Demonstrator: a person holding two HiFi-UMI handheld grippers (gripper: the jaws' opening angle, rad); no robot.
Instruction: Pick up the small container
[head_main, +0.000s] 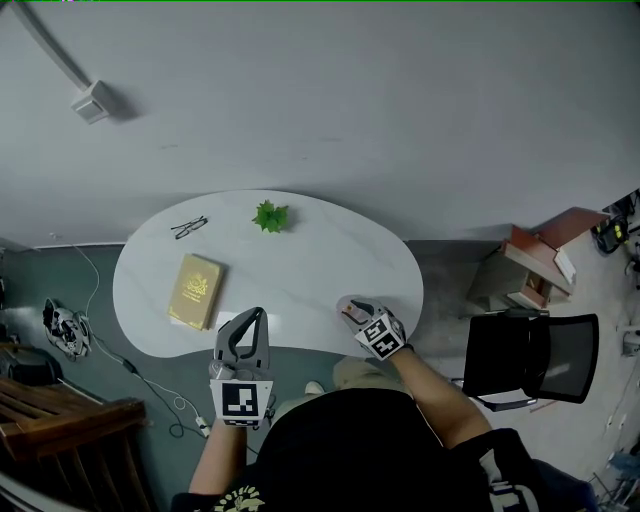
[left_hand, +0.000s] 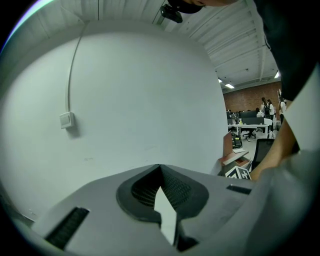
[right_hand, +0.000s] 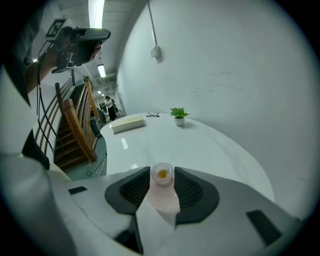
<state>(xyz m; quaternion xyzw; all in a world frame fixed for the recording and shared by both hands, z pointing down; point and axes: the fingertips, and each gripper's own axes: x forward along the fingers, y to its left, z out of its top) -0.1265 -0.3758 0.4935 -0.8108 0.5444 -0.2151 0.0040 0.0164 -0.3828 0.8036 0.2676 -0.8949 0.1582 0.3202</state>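
Note:
The small container (right_hand: 162, 174), a clear round pot with something orange inside, stands on the white table (right_hand: 200, 145) close to its near edge. My right gripper (right_hand: 162, 181) has its two dark pads against the pot's sides, one on each side. In the head view the right gripper (head_main: 352, 308) rests over the table's front right edge, and the pot is hidden among its fingers. My left gripper (head_main: 250, 320) hangs at the table's front edge, to the left of the right one. Its jaws (left_hand: 160, 169) meet at the tips with nothing between them, pointing at the grey wall.
On the table (head_main: 330, 260) lie a tan book (head_main: 196, 290), a pair of glasses (head_main: 189, 227) and a small green plant (head_main: 270, 216). A black chair (head_main: 530, 356) stands to the right, and wooden stairs (head_main: 60, 420) to the left. Cables trail on the floor.

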